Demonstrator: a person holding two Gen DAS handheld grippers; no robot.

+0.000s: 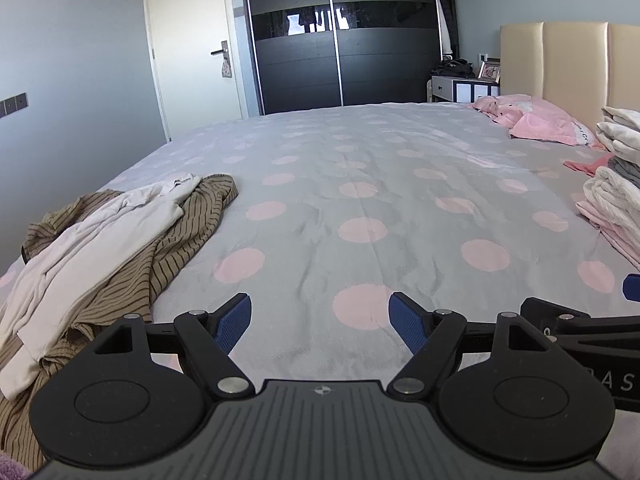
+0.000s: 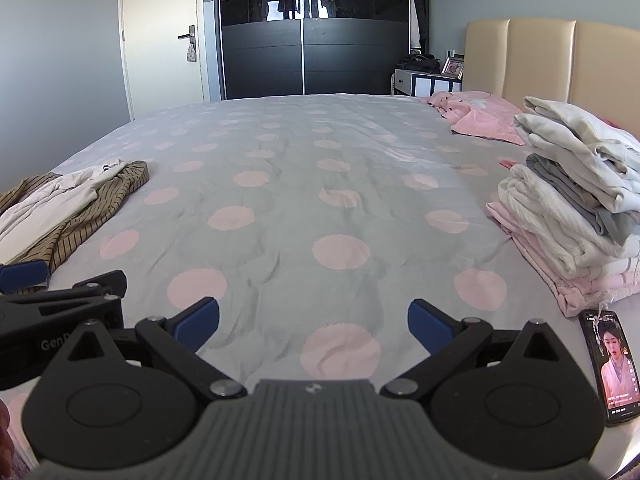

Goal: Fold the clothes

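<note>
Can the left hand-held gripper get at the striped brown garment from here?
Probably yes: the left hand-held gripper is open, and the striped brown garment lies uncovered beside it, though a white garment overlaps part.

place: home bedroom | evidence: bed (image 1: 360, 184), wardrobe (image 1: 336, 32), padded headboard (image 2: 540, 56), probably a nightstand (image 2: 424, 82)

The left tool (image 2: 24, 292) reads "GenR", cut off; the right tool (image 1: 592, 344) reads "RAS".

Bedspread (image 2: 320, 184) middle lies open between rumpled clothes (image 2: 68, 204) and folded stack (image 2: 572, 200)
</note>
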